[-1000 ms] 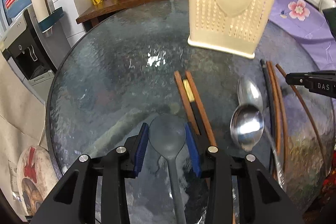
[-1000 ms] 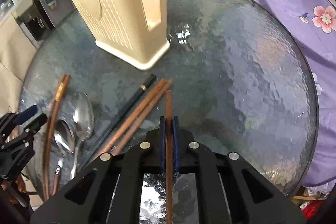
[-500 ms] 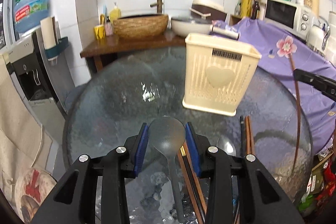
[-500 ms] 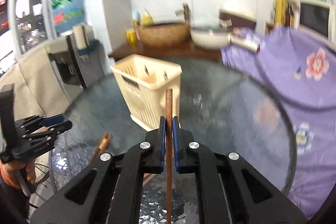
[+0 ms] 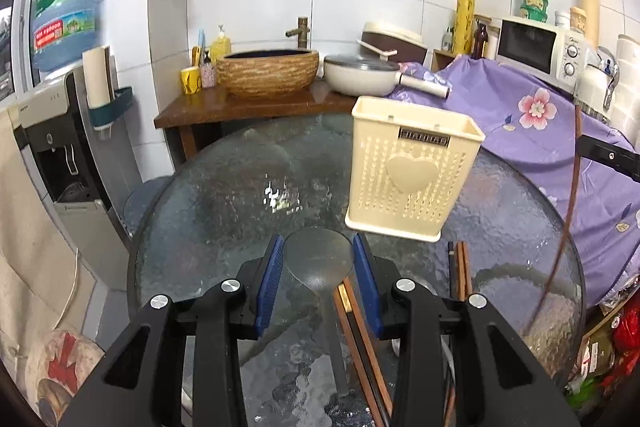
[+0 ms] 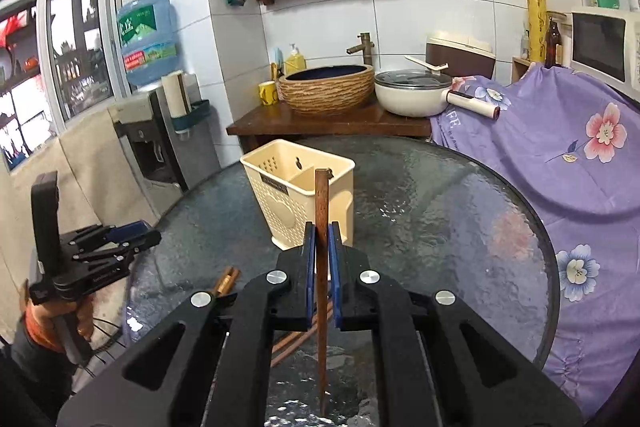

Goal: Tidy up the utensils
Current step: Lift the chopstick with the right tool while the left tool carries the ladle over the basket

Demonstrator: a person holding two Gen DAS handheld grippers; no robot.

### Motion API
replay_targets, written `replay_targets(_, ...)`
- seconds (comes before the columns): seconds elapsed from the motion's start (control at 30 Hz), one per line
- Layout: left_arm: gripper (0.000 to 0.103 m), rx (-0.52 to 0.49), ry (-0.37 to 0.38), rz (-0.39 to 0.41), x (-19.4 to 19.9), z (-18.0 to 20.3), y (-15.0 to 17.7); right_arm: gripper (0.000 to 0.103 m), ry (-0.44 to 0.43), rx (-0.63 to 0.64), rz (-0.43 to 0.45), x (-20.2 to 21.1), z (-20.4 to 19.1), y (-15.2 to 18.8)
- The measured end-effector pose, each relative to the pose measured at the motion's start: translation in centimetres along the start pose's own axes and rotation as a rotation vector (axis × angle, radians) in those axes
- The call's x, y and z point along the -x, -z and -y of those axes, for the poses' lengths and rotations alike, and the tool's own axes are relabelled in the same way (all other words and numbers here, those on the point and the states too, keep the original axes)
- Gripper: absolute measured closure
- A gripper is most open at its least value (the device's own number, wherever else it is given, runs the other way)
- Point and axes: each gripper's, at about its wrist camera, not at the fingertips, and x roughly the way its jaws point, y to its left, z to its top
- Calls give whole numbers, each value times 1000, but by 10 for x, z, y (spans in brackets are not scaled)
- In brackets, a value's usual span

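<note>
My left gripper (image 5: 319,259) is shut on the bowl of a grey translucent spoon (image 5: 320,263) and holds it above the round glass table (image 5: 224,211). My right gripper (image 6: 321,247) is shut on a brown wooden chopstick (image 6: 321,203), held upright in the air; the chopstick also shows at the right of the left wrist view (image 5: 573,187). The cream perforated utensil holder (image 5: 412,171) with a heart stands on the table ahead of both grippers; the right wrist view (image 6: 298,201) shows its two open compartments. More chopsticks (image 5: 460,269) lie on the glass below.
A wooden counter (image 5: 248,107) behind the table carries a woven basin (image 5: 268,71) and a white pan (image 5: 360,75). A purple flowered cloth (image 5: 532,131) covers things at the right. A water dispenser (image 5: 60,131) stands at the left.
Both grippers have lifted away from the table, each with its utensil. The right one has raised its chopstick to upright; the holder now appears farther off and lower in both views.
</note>
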Motion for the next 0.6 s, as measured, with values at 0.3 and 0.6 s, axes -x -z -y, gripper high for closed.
replay_targets(0.3, 68, 22, 80, 86, 16, 7, -62, 96, -58, -6, 56, 19, -10, -55)
replay_targets(0.6, 68, 72, 79, 198, 8, 14, -165, 96, -49, 24, 82, 25, -30, -152)
